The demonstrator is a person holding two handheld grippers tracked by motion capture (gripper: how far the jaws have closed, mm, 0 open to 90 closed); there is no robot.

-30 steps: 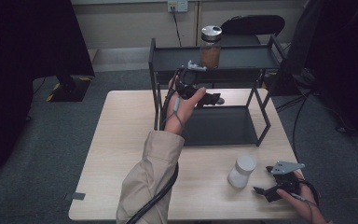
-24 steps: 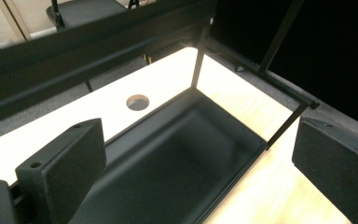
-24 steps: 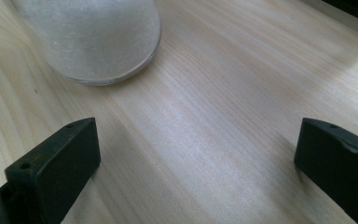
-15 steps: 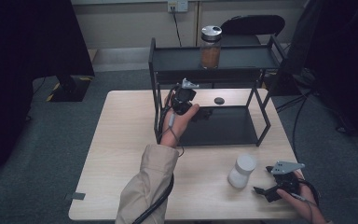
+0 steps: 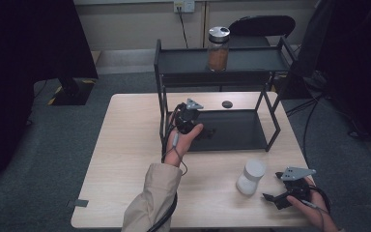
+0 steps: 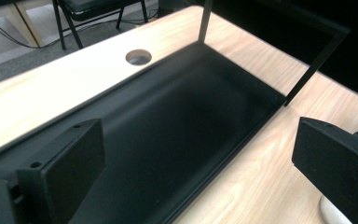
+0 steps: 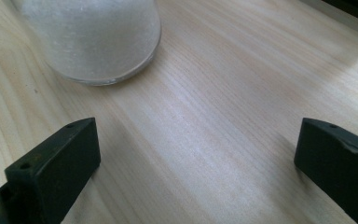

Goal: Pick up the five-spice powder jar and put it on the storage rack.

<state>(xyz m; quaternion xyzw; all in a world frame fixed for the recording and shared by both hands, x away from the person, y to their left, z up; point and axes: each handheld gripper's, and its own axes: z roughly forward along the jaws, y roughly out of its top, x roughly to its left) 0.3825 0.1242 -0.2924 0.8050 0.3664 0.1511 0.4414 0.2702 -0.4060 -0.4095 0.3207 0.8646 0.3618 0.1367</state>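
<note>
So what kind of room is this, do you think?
Likely an office or lab workspace: grey carpet floor, a wall socket with a cable, a black office chair behind the wooden table.

A white-filled jar [image 5: 250, 177] with a pale lid stood upright on the wooden table's near right part, just in front of the black rack, while a glass jar [image 5: 218, 48] of brown contents with a silver lid stood upright on the rack's top shelf
</note>
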